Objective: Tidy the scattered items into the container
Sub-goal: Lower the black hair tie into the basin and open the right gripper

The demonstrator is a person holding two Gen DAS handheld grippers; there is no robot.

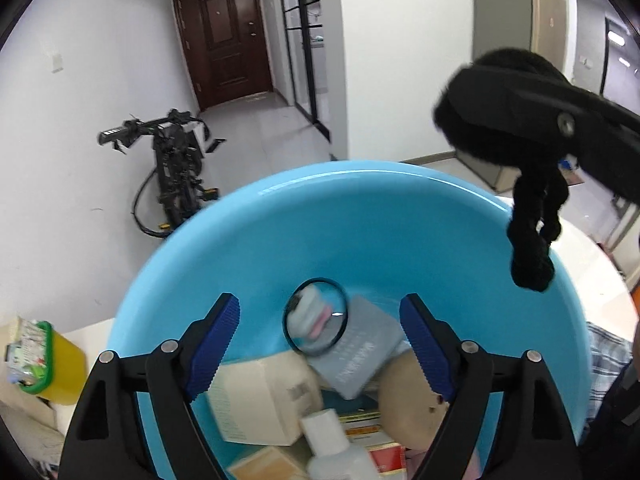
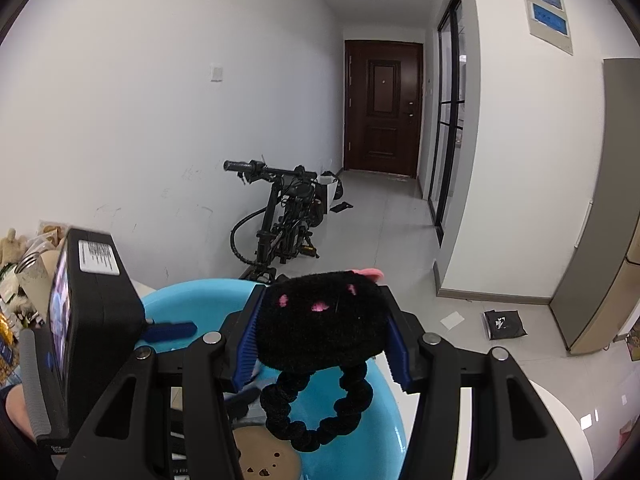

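Most of the tidying looked done: the blue basin (image 1: 248, 248) already held a cream carton (image 1: 260, 396), a grey box (image 1: 360, 352), a round black-rimmed lens (image 1: 316, 314) lying blurred against it, a white bottle (image 1: 332, 444) and a tan rounded thing (image 1: 408, 404), all heaped toward the near wall. To the far left of the basin a yellow tub (image 1: 60, 372) and other clutter stood on the table, and whether those were meant to go in as well could not be judged. The left gripper (image 1: 320, 344) hung over the heap with its jaws wide apart, gripping nothing, the lens lying between and beyond them. Further right, the right gripper (image 2: 324, 332) was clamped on the black plush hair tie (image 2: 320, 320), its loop dangling over the basin's rim, so that piece at least was left to drop in
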